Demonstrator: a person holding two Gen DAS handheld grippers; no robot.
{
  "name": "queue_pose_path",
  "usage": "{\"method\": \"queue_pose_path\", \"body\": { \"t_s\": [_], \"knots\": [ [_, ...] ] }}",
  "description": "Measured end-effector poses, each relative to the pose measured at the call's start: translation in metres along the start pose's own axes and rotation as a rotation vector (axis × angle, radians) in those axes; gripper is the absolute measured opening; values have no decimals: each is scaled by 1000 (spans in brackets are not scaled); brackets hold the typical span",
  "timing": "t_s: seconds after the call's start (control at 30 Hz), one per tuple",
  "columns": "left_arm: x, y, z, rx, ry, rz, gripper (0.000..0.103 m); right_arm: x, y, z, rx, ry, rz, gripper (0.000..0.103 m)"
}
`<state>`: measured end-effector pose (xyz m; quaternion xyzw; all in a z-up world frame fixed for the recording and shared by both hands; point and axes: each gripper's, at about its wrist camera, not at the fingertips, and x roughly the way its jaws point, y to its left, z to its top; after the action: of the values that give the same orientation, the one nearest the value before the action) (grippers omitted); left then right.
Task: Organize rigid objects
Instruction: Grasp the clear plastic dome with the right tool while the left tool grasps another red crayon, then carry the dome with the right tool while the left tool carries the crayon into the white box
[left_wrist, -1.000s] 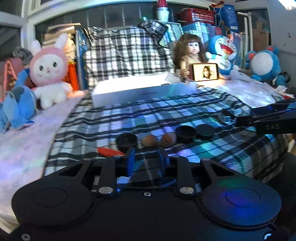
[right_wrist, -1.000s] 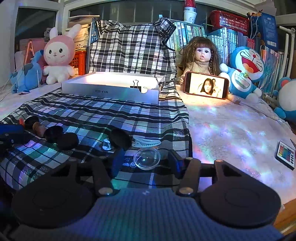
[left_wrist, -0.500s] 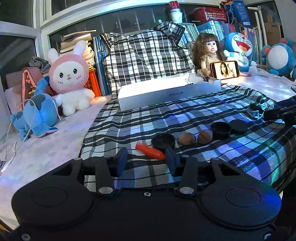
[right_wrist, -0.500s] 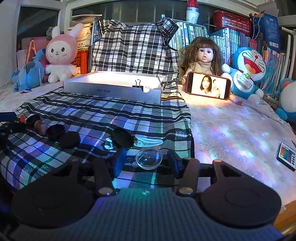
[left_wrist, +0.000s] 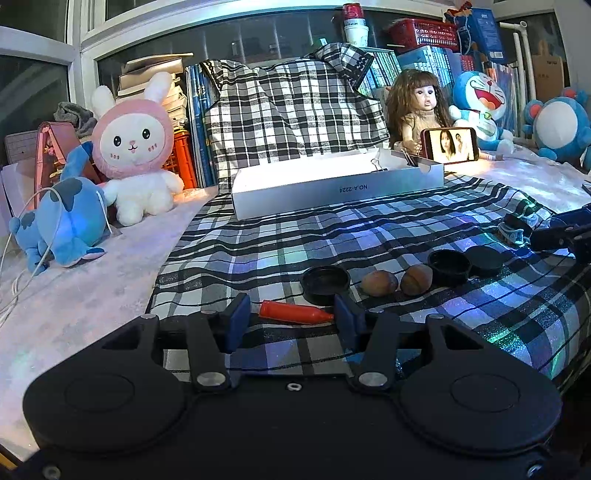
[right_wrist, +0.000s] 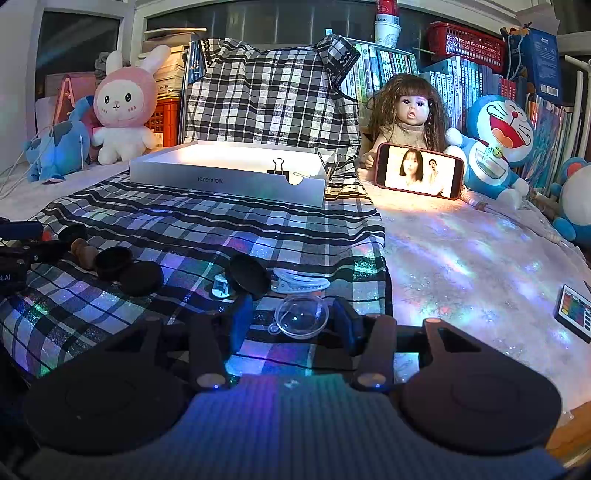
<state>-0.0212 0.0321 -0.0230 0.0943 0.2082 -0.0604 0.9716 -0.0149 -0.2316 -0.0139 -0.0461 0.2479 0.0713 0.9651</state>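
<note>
A black-and-white plaid cloth (left_wrist: 369, 236) covers the counter, with books and plush toys behind and a shallow white box (left_wrist: 338, 184) at the far edge. In the last second I've swung my left hand-held gripper (left_wrist: 290, 317) leftward off the two nuts, and its spread jaws now bracket the red pen-like piece (left_wrist: 293, 312), which lies flat between them, untouched. My right hand-held gripper (right_wrist: 291, 319) has barely moved; its spread jaws flank the clear dome (right_wrist: 301, 317), and I can't quite tell whether a finger touches it. Black caps (left_wrist: 325, 282) remain in a row. I judge both grasps are lined up, closing comes next.
</note>
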Motion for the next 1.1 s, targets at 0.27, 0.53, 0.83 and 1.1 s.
{"method": "queue_pose_path", "body": {
  "t_s": [0.27,0.53,0.83,1.1],
  "knots": [
    [10,19,0,-117,16,-77,50,0,2,-1,-3,-3,7,53],
    [4,5,0,-61,0,-46,42,-1,2,0,0,-3,17,48],
    [-7,-8,-2,-9,-7,-23,42,-1,0,1,29,-3,23,34],
    [-13,-11,-1,-20,-4,-26,42,-1,-4,4,66,-5,35,33]
  ]
}}
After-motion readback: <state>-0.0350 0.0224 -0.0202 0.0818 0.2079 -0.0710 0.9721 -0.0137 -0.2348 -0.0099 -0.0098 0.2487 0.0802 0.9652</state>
